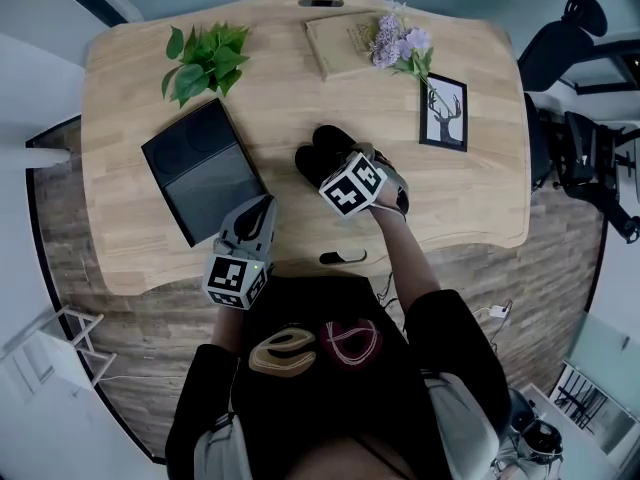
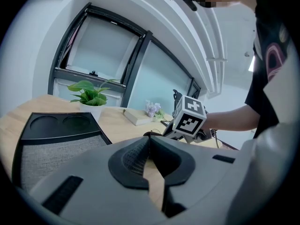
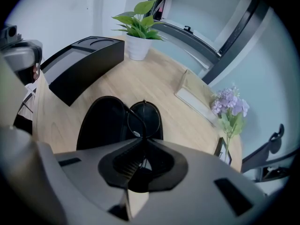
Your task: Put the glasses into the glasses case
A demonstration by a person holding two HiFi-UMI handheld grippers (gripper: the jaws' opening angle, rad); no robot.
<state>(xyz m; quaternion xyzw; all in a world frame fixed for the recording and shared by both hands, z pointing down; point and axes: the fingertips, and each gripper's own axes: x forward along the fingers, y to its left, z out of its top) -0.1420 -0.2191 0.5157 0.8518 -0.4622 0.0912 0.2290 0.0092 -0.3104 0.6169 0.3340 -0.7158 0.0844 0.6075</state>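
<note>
The right gripper [image 3: 143, 143] points steeply down with its jaws clamped on the thin wire frame of the glasses [image 3: 143, 120]. 1 round lens hangs just above the open black case [image 3: 105, 121], over the right of its 2 halves. I cannot tell whether the lens touches the lining. The case lies mid-table [image 1: 300, 88] with bare wood on every side. The tray [image 1: 200, 173] sits apart on its left and the picture [image 1: 444, 113] well apart on its right. The book [image 1: 340, 43] and plant [image 1: 205, 58] stand along the far edge. The left gripper [image 2: 150, 142] hovers at the near edge, by the tray's near corner, its jaws together on nothing.
</note>
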